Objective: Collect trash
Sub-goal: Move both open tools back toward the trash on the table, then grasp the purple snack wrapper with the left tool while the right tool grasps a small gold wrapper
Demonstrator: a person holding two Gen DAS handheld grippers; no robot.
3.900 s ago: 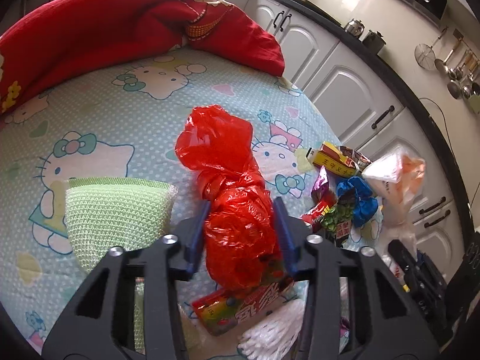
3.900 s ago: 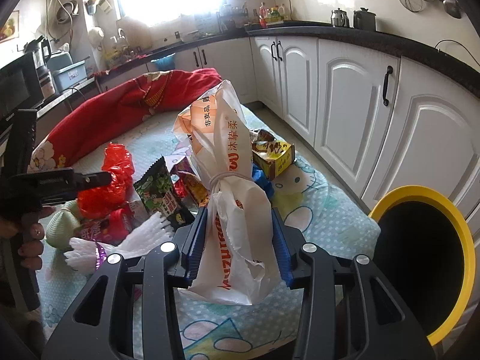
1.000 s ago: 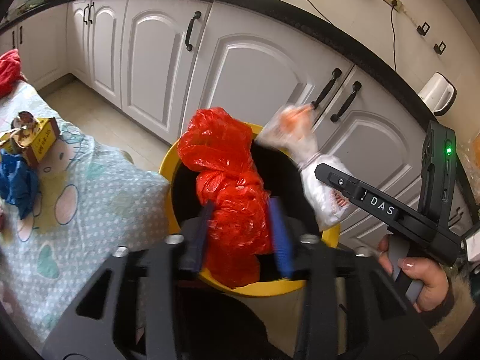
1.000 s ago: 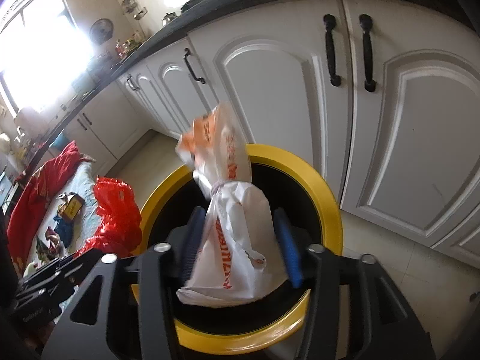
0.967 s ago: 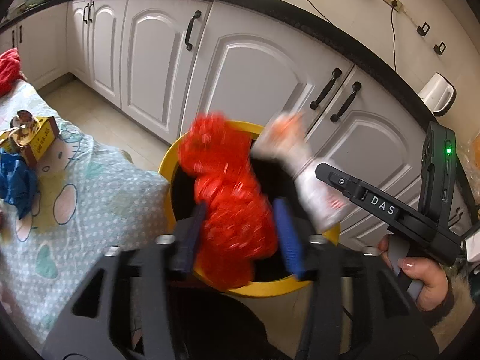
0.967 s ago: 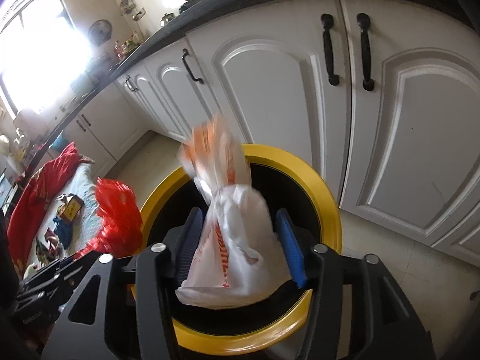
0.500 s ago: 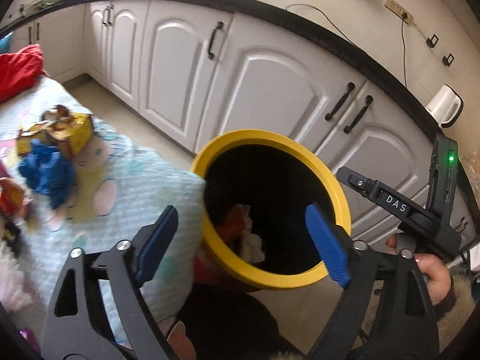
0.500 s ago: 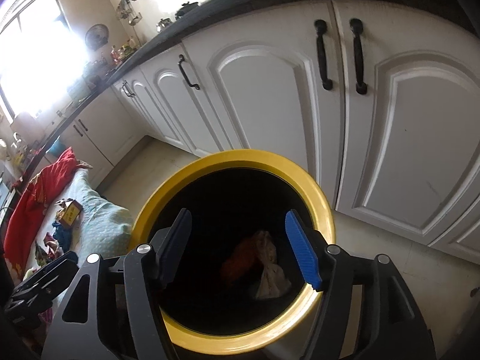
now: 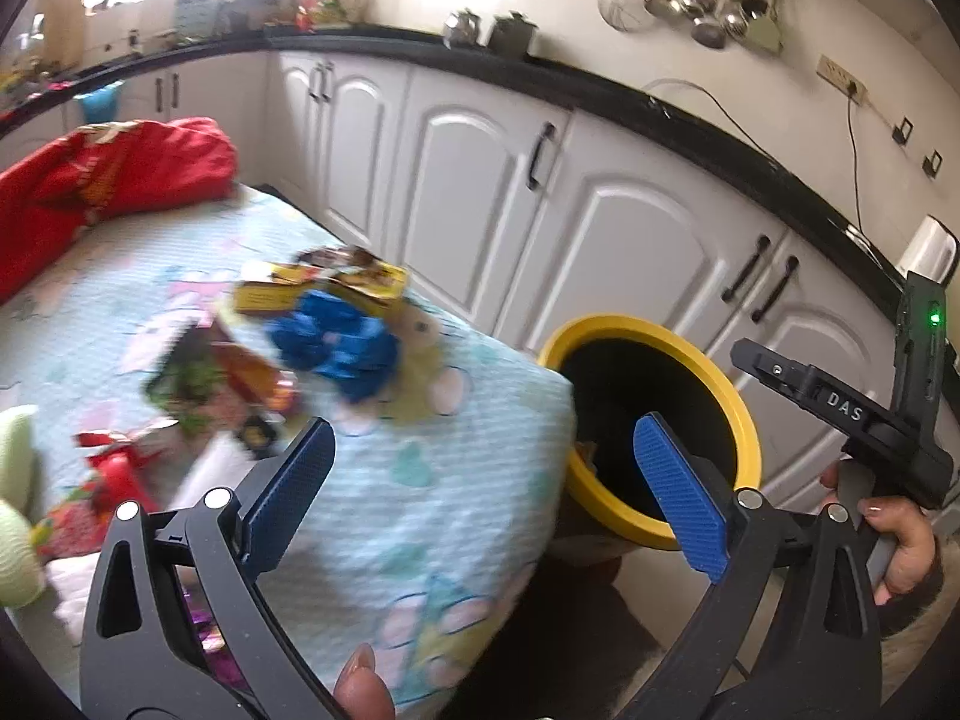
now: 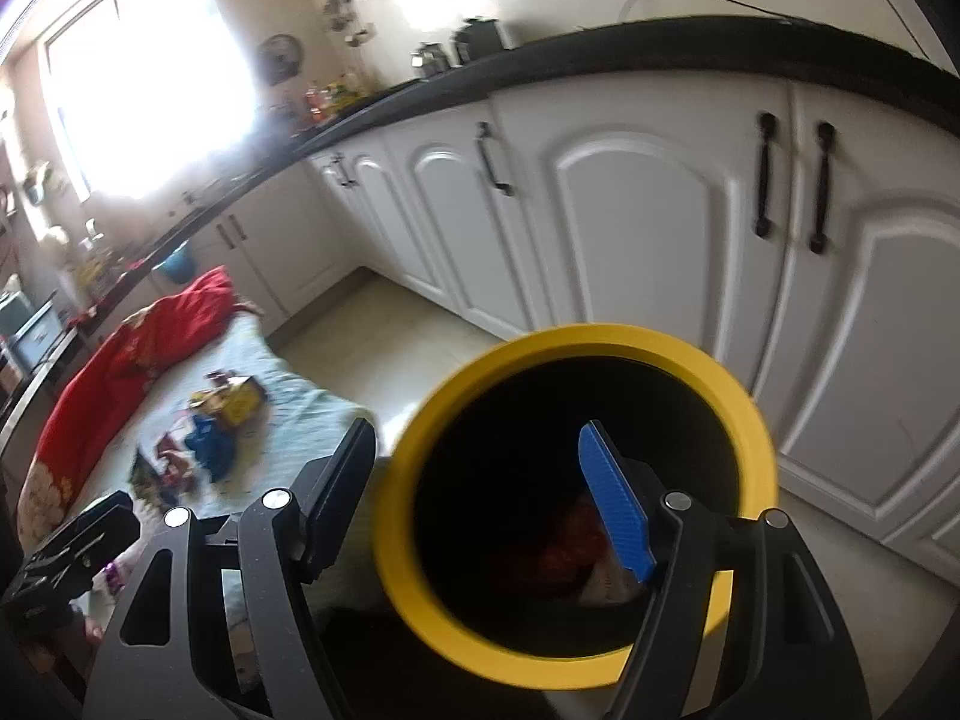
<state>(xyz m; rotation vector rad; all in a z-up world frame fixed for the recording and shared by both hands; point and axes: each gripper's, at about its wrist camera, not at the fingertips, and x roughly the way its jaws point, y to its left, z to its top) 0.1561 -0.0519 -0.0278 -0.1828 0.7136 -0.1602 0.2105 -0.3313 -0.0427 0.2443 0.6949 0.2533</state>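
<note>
Right wrist view alone shows red bag inside yellow bin; left gripper and right gripper both opening, empty

The left wrist camera looks forward and down past its own left gripper, over the near corner of the bed, toward the white cabinets. The right wrist camera sits closer, tilted down, almost over the mouth of the yellow-rimmed bin. Both views share that bin, the cabinets and the bed, seen at far left in the right one.
</note>
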